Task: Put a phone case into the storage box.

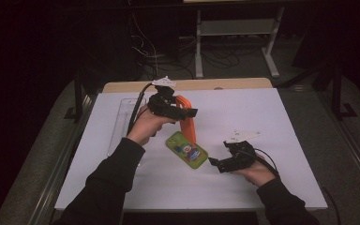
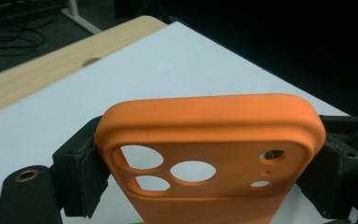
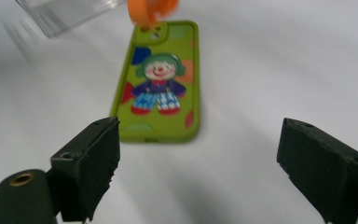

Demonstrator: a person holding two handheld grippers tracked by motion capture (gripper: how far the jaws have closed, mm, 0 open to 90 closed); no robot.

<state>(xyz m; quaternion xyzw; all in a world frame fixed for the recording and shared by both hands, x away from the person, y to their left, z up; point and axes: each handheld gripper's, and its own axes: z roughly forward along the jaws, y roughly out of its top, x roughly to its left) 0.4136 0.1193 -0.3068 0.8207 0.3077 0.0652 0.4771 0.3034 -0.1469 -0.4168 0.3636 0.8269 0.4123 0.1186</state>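
Item 1, orange phone case [image 1: 187, 123]: held off the desk [image 1: 272, 122] by the left gripper [image 1: 187, 112], whose jaws are clamped on its 2 long edges near the camera-cutout end, as the left gripper view shows plainly; the case hangs roughly upright, its lower end just above or beside the top of item 2, and contact between them cannot be told. Item 2, green phone case [image 1: 186, 150] with a clown figure printed on it: lying flat, picture side up, near the middle of the desk, between the 2 hands. Item 3, right gripper [image 1: 214, 162]: low over the desk just beside the green case's near end, jaws spread wide with nothing between them; in the right gripper view the green case [image 3: 158, 84] lies ahead of the pads, untouched. Item 4, clear plastic tray [image 1: 122, 126]: at the left side of the desk, behind the left forearm. Step in hand, as judged: the orange case has been lifted and is being carried clear while the right gripper stands ready at the green one. Next move, as judged: the right gripper must go forward and settle its pads on either long edge of the green case before closing; because it lies flat, a low approach is needed.
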